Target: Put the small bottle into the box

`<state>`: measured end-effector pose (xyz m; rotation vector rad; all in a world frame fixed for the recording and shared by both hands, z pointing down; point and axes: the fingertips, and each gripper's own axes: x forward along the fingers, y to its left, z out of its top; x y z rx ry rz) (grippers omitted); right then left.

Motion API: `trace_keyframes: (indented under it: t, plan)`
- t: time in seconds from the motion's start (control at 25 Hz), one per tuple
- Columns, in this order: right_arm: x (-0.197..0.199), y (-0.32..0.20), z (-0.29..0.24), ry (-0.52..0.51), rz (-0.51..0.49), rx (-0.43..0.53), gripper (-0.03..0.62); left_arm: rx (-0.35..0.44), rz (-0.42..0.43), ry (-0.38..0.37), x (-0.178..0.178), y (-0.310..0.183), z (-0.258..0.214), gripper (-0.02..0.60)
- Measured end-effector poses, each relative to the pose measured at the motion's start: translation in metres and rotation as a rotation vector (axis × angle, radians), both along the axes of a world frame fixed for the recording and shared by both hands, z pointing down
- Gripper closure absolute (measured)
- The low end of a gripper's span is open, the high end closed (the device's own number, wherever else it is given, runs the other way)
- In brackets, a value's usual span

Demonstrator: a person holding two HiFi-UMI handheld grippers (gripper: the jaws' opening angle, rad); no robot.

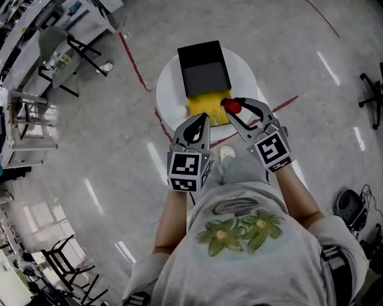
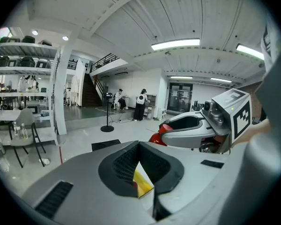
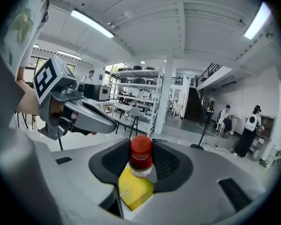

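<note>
Your right tool (image 1: 233, 108) has the bottle (image 3: 141, 157) clamped between its jaws. In the right gripper view the bottle stands upright in the pocket of the two pads, pinched just under its red cap (image 3: 141, 146), and the cap rises clear above the jaws. The jaws are open only as far as the bottle's width.

Your left tool (image 1: 197, 122) has its jaws together at the tips and holds nothing. In the left gripper view only a sliver of the yellow sheet (image 1: 203, 104) shows through the gap behind the tips.

The bottle is in the air over the near right part of the sheet, on your side of the box (image 1: 204, 69) and not in it. The box sits on the far half of the round white desk (image 1: 168, 93), and the sheet lies just in front of it, touching or slipped under its near edge. The box looks open at the top, though from above its inside shows only as a flat grey and you cannot be sure how deep it is.

The two tools are close together, side by side, over the near edge of the desk. The left one is a little lower in the head view, with its tips at the sheet's near left corner. Each tool shows in the other's camera, and from the left you can see the cap at the end of the right jaws.

Past the desk lies a pale floor (image 1: 293, 50) with red tape lines.
</note>
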<state>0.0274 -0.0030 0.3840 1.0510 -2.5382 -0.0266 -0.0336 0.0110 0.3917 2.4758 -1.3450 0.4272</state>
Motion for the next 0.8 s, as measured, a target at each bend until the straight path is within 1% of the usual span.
trace_keyframes:
  t: [0.2,0.8]
  plan:
    - [-0.002,-0.010,0.008,0.004,-0.019,-0.020,0.445,0.002,-0.012,-0.010,0.000,-0.011,0.001,0.581]
    - [0.006,-0.036,0.043,0.028,-0.076,-0.070,0.445,-0.038,-0.063,-0.018,0.009,-0.035,0.025,0.581]
